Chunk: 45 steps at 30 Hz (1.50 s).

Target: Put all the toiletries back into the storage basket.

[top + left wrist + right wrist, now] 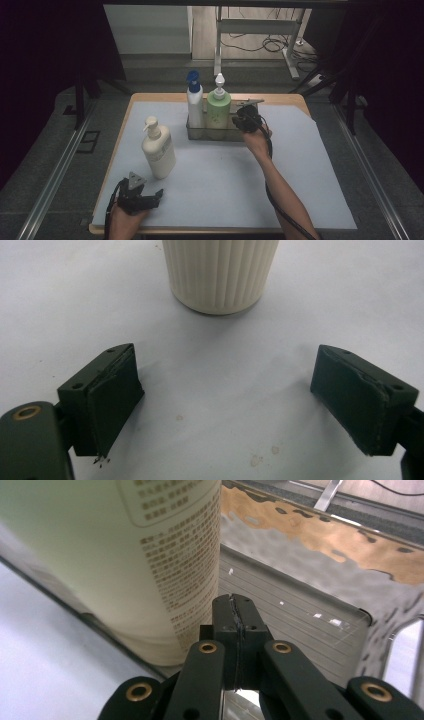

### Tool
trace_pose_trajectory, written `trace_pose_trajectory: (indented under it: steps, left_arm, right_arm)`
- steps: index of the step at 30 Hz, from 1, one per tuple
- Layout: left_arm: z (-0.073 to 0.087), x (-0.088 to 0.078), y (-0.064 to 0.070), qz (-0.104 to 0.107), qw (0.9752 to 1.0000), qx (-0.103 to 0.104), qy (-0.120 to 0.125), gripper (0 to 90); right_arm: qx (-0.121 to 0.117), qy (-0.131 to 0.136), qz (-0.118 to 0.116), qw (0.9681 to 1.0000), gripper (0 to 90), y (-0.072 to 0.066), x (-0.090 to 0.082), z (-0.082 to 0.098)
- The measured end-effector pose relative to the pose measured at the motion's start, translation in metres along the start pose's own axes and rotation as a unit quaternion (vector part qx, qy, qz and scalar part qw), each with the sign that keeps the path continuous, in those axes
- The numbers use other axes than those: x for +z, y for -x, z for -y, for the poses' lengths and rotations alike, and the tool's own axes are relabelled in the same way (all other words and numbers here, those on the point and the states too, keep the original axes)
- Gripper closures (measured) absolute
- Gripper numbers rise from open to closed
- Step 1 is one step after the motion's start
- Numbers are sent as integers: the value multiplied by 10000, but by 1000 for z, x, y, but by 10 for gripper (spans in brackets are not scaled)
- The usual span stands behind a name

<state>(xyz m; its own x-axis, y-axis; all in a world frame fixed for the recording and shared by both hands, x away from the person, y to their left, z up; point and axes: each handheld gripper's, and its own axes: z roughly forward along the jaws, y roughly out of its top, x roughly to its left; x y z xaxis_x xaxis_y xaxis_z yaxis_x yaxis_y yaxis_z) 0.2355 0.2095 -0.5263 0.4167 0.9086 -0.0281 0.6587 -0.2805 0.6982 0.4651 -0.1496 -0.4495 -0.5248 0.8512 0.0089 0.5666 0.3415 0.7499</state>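
Looking down from the high view, a bench (pixel 320 165) with a pale cover holds a metal tray (pixel 197 132) near its far edge. In the tray stand a white bottle with a blue spray top (pixel 194 102) and a green pump bottle (pixel 218 107), side by side. The right claw (pixel 244 120) is at the tray's right end, just beside the green pump bottle. A cream pump bottle (pixel 158 150) stands alone on the cover, and the left claw (pixel 155 196) rests near the front edge, close to it. In the left gripper view, the left claw (pixel 227 405) is wide open with nothing in it, and the ribbed bottom of the cream pump bottle (pixel 220 275) stands a little ahead. In the right gripper view, the right claw (pixel 235 625) is pressed fully together and holds nothing. It sits inside the metal tray (pixel 300 610), right next to the green pump bottle (pixel 115 565). That bottle's label has rows of tiny brown writing, too small to read.
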Motion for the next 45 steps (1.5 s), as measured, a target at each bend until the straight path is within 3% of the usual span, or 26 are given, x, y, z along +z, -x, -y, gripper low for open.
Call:
trace_pose_trajectory:
  steps: [4, 18, 28, 45]
  left_arm:
    - [0, 0, 0, -2, 10000, 4, -4, 120]
    - [0, 0, 0, 2, 10000, 0, -4, 120]
    - [0, 0, 0, 2, 10000, -1, -5, 120]
    - [0, 0, 0, 15, 10000, -6, -10, 119]
  right_arm:
    - [25, -52, 54, 10000, 895, 0, 10, 0]
    - [320, -82, -177, 9993, 895, 5, 25, -2]
    - [188, -109, -238, 9995, 896, -5, 27, -4]
    - [263, -215, -257, 9991, 897, -6, 25, -3]
